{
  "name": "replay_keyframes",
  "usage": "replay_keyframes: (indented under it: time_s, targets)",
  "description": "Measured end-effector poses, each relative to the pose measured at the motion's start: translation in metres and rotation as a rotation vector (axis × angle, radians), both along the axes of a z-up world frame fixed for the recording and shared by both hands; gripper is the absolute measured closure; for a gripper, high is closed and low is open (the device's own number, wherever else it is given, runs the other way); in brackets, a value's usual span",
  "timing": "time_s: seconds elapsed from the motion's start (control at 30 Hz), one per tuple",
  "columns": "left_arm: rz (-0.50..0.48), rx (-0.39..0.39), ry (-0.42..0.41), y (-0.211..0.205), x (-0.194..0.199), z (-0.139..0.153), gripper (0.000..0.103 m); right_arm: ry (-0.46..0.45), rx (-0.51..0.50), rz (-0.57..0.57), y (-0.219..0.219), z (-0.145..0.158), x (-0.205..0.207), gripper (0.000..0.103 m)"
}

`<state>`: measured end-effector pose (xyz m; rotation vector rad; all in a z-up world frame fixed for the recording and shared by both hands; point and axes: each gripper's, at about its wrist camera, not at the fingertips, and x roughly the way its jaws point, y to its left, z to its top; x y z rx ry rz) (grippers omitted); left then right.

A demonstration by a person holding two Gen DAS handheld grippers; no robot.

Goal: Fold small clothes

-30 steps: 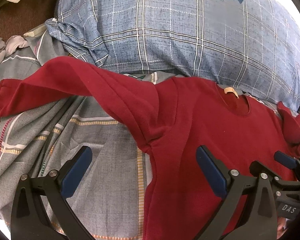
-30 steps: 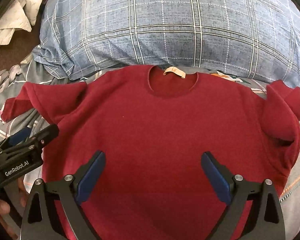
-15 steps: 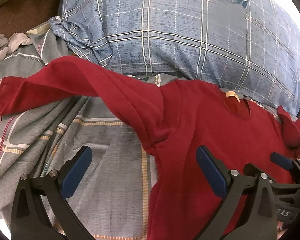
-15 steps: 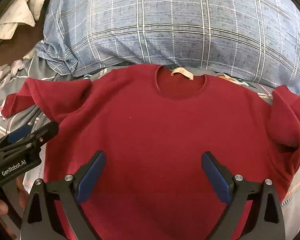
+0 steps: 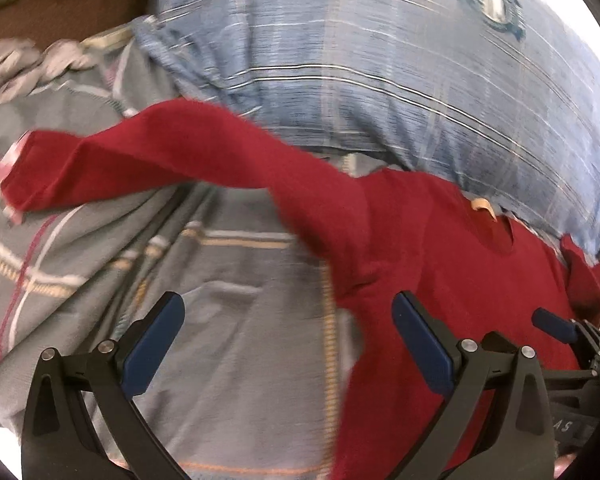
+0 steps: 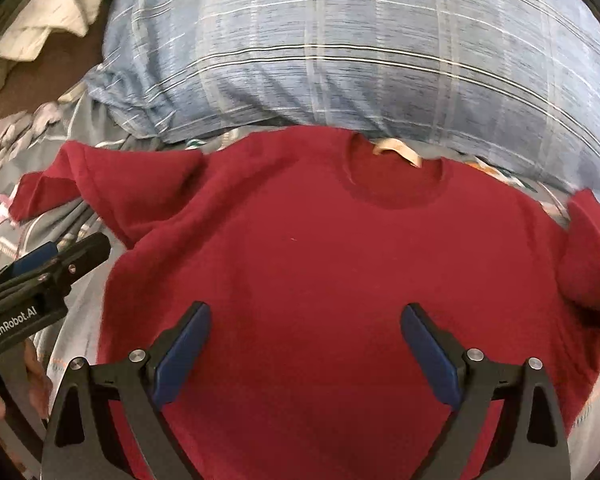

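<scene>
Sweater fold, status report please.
Left gripper open, right gripper open, both empty. Sweater flat, unfolded, sleeve spread. Pillow against collar.

**A red sweater lies flat on the bed**

The red sweater lies spread out with its front up. Its round neck hole is at the far end, just beside a big blue checked pillow. A small tan tag shows inside the neck. One sleeve stretches out long to the left over the grey checked sheet. The other sleeve is bunched up and folded in on the right side.
</scene>
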<state>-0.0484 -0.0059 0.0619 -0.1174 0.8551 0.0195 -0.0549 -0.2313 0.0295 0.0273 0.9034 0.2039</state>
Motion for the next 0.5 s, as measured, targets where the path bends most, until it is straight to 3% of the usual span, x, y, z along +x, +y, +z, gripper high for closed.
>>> replay_keyframes:
  time_s: [0.17, 0.37, 0.5]
  targets:
    - [0.144, 0.024, -0.028, 0.041, -0.003, 0.011, 0.000, -0.043, 0.017, 0.136, 0.034, 0.021, 0.014, 0.016]
    - [0.365, 0.052, -0.103, 0.097, -0.016, 0.026, 0.000, -0.124, 0.081, 0.274, 0.083, 0.055, 0.039, 0.015]
    - [0.401, 0.068, -0.073, 0.111, -0.014, 0.019, 0.000, -0.165, 0.049, 0.389, 0.137, 0.067, 0.060, 0.014]
